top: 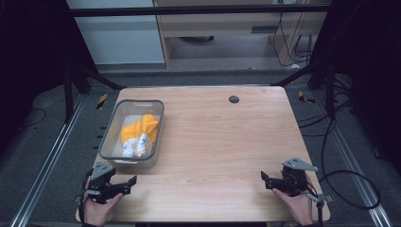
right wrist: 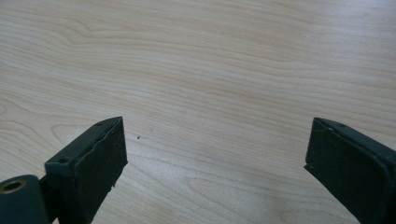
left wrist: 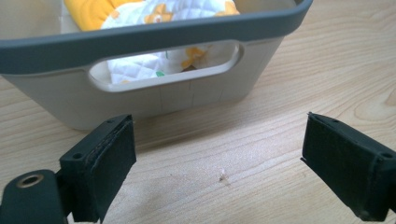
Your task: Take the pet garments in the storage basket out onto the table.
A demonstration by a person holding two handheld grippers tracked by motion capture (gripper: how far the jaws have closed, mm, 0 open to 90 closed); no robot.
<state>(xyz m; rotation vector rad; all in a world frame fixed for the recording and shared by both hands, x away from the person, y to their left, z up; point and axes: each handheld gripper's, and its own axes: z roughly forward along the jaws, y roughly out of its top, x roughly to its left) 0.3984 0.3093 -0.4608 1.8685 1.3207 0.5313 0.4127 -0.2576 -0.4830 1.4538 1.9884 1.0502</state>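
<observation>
A grey plastic basket (top: 109, 133) stands on the left side of the wooden table (top: 222, 142). Inside it lies a crumpled orange and white cloth (top: 139, 135). In the left gripper view the basket's near wall (left wrist: 187, 95) with its handle slot is close ahead, and the cloth (left wrist: 154, 14) shows over the rim and through the slot. My left gripper (top: 131, 182) rests near the front left corner, just in front of the basket, open with nothing in it (left wrist: 217, 163). My right gripper (top: 265, 178) sits near the front right corner, open over bare wood (right wrist: 217, 163).
A small dark round cap (top: 233, 99) sits in the tabletop near the far edge. Black frame bars and cables (top: 350, 184) surround the table. A white panel and a wooden cabinet stand beyond the far edge.
</observation>
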